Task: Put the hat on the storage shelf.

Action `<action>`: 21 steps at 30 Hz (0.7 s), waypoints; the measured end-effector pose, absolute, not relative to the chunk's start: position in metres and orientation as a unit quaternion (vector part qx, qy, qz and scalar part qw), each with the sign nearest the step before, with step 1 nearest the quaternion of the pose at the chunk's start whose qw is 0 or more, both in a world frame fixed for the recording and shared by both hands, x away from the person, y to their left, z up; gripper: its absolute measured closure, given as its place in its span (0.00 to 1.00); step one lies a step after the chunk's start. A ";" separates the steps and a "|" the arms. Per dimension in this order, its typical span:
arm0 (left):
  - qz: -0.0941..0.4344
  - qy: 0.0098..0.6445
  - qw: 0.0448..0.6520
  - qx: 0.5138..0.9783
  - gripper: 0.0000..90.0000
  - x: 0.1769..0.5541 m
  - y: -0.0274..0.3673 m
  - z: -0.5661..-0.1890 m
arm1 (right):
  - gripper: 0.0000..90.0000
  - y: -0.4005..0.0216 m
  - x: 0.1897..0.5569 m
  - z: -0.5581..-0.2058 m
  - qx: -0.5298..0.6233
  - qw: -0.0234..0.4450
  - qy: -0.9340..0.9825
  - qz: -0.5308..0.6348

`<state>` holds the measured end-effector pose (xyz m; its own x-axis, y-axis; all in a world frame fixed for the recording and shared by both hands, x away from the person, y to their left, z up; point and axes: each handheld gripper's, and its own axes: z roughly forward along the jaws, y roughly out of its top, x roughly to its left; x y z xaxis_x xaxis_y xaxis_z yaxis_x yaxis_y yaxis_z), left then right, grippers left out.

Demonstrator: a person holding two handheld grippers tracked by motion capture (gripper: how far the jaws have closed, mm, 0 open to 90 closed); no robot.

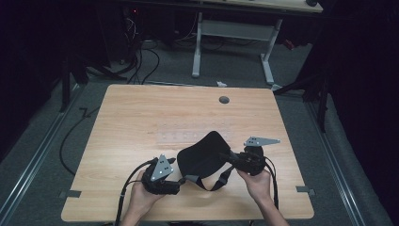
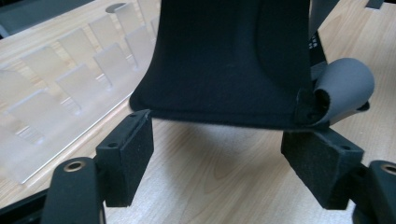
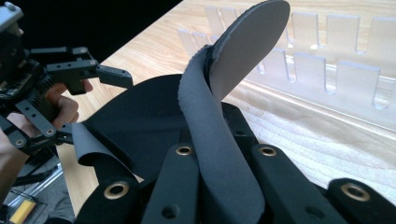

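Black fabric brace [image 1: 202,155] sits lower centre of the high view, held up off the wooden table [image 1: 141,117] between both hands. Right gripper [image 1: 235,159] is clamped on one grey strap [image 3: 210,154], which runs up between its jaws in the right gripper view. Left gripper [image 2: 229,154] has jaws apart, straddling the brace's lower edge, nothing pinched; curled strap end [image 2: 343,91] sits at right of that frame. Step looks like spreading or folding. Next probably: left closes on that edge or strap end. Clear slotted rack [image 2: 70,79] lies upper left.
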<state>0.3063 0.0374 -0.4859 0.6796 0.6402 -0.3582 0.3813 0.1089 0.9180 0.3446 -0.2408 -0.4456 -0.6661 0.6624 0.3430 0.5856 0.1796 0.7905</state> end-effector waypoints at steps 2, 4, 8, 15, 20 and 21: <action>0.104 0.387 0.636 0.659 0.29 0.306 0.035 -0.486 | 0.95 -0.239 0.345 -0.446 0.405 0.037 0.769 0.493; 0.105 0.385 0.635 0.661 0.29 0.305 0.035 -0.485 | 0.95 -0.237 0.345 -0.446 0.406 0.037 0.770 0.490; 0.109 0.381 0.637 0.662 0.32 0.304 0.035 -0.485 | 0.95 -0.235 0.345 -0.446 0.406 0.030 0.772 0.489; 0.106 0.364 0.632 0.676 0.42 0.300 0.029 -0.486 | 0.95 -0.227 0.345 -0.445 0.396 0.019 0.777 0.489; 0.097 0.356 0.633 0.680 0.52 0.298 0.028 -0.485 | 0.95 -0.221 0.344 -0.443 0.390 0.018 0.777 0.494; 0.095 0.354 0.632 0.682 0.55 0.297 0.029 -0.484 | 0.95 -0.220 0.345 -0.443 0.389 0.018 0.777 0.495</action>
<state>0.2972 0.0294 -0.4842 0.7309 0.6036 -0.3185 0.3635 0.0508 0.9302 0.3447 -0.2203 -0.4427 -0.6968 0.6223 0.3566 0.5865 0.2081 0.7828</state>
